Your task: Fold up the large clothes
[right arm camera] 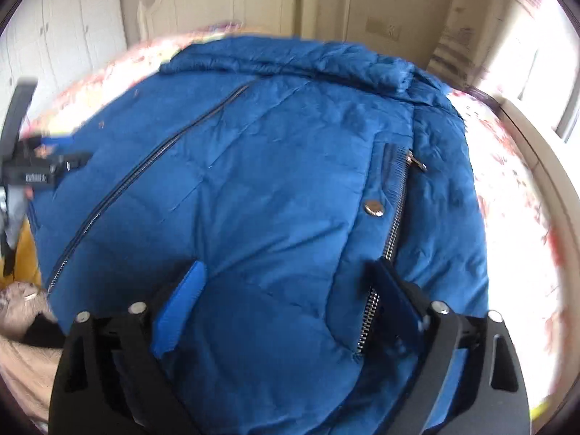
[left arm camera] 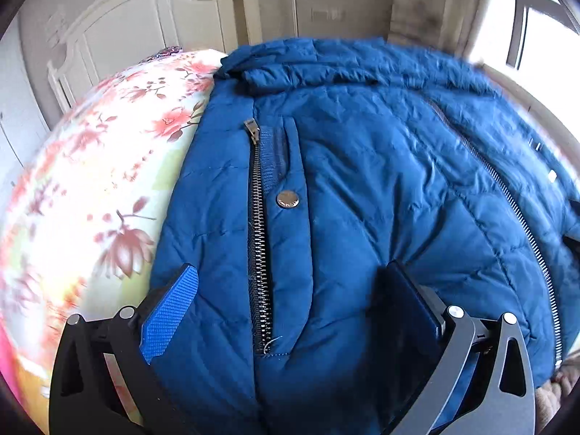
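A blue quilted puffer jacket lies front-up on a floral bedsheet. It also fills the right wrist view. My left gripper is open, its fingers spread over the jacket's lower left part around a zipped pocket with a snap button. My right gripper is open over the jacket's lower right part, next to the other pocket zipper. The main front zipper runs between the two. The left gripper's body shows at the left edge of the right wrist view.
A white headboard and wall stand beyond the bed. A bright window is at the right. The bed's wooden edge curves along the right. A beige fuzzy item lies by the jacket's hem.
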The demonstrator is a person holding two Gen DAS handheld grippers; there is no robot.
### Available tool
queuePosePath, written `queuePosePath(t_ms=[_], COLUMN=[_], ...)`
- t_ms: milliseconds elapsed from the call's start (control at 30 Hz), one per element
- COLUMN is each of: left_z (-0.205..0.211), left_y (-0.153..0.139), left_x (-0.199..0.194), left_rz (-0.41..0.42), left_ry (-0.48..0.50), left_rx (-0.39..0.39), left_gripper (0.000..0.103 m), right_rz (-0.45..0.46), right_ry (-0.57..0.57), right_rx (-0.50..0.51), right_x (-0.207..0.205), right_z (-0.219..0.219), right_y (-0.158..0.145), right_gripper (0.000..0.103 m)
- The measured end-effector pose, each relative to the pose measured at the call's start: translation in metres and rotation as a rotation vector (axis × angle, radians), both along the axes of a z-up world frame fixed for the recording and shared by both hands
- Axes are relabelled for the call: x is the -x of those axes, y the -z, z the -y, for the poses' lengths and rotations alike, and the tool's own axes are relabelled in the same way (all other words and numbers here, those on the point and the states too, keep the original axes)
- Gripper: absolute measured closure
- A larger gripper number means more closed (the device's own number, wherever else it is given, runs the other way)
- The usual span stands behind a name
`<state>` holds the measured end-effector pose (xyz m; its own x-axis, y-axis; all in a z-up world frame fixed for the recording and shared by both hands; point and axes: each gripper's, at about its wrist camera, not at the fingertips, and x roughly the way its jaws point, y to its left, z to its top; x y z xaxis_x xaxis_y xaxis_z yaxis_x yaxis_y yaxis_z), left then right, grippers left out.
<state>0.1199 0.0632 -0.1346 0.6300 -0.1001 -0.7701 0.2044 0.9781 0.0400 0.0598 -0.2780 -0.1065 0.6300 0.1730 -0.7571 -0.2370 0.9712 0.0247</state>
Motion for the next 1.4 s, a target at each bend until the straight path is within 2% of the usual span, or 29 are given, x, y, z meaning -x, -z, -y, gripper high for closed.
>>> queuePosePath(t_ms=[67, 133, 267, 333, 433, 500, 567, 633, 700, 800, 967, 1067, 1133, 1167, 1267, 1400], left_z=[0.002, 0.004, 0.01, 0.023, 0.041, 0.035, 0.031, 0.022, 0.006, -0.027, -0.061, -0.069, -0.067, -0.065, -0.059, -0.064], left_y=[-0.004, -0.013, -0.031, -0.029, -0.005, 0.0, -0.002, -0.01, -0.018, -0.023, -0.006, 0.002, 0.001, 0.001, 0.0, 0.004], left_x=[0.001, 0.009, 0.036, 0.051, 0.048, 0.043, 0.04, 0.044, 0.049, 0.054, 0.061, 0.066, 0.069, 0.07, 0.073, 0.07], left_rz=[0.0, 0.021, 0.089, 0.104, 0.069, 0.054, 0.036, 0.069, 0.089, 0.096, 0.057, 0.041, 0.044, 0.045, 0.044, 0.048], left_ry=[-0.005, -0.016, 0.033, 0.097, 0.119, 0.111, 0.114, 0.079, 0.051, -0.028, -0.077, -0.078, -0.069, -0.055, -0.011, -0.032], left_rx=[-0.03, -0.058, 0.003, -0.017, -0.115, -0.056, -0.047, -0.053, -0.023, 0.024, 0.057, 0.119, 0.123, 0.124, 0.129, 0.133], left_gripper=[0.004, 0.005, 0.005, 0.005, 0.004, 0.004, 0.004, 0.004, 0.004, 0.004, 0.004, 0.005, 0.005, 0.005, 0.005, 0.004], right_rz=[-0.01, 0.022, 0.127, 0.132, 0.106, 0.124, 0.101, 0.124, 0.157, 0.161, 0.101, 0.057, 0.074, 0.073, 0.076, 0.077], right_ry=[0.016, 0.031, -0.032, -0.069, -0.133, -0.103, -0.114, -0.087, -0.019, 0.095, 0.24, 0.242, 0.221, 0.207, 0.216, 0.208], right_rx=[0.025, 0.05, 0.014, 0.022, 0.084, 0.048, 0.043, 0.059, 0.039, 0.006, -0.12, -0.162, -0.161, -0.171, -0.147, -0.16], right_x=[0.0, 0.009, 0.043, 0.052, 0.058, 0.06, 0.061, 0.067, 0.079, 0.094, 0.116, 0.114, 0.114, 0.111, 0.109, 0.111], right_z=[-0.001, -0.004, -0.012, -0.023, -0.044, -0.041, -0.037, -0.028, -0.005, 0.03, 0.085, 0.089, 0.082, 0.078, 0.07, 0.071], right_y=[-0.004, -0.014, -0.035, -0.03, -0.003, 0.003, -0.002, -0.01, -0.019, -0.021, -0.006, 0.008, 0.009, 0.008, 0.009, 0.01], right_gripper=[0.009, 0.01, 0.009, 0.009, 0.008, 0.005, 0.005, 0.006, 0.006, 0.006, 0.006, 0.015, 0.021, 0.028, 0.028, 0.027])
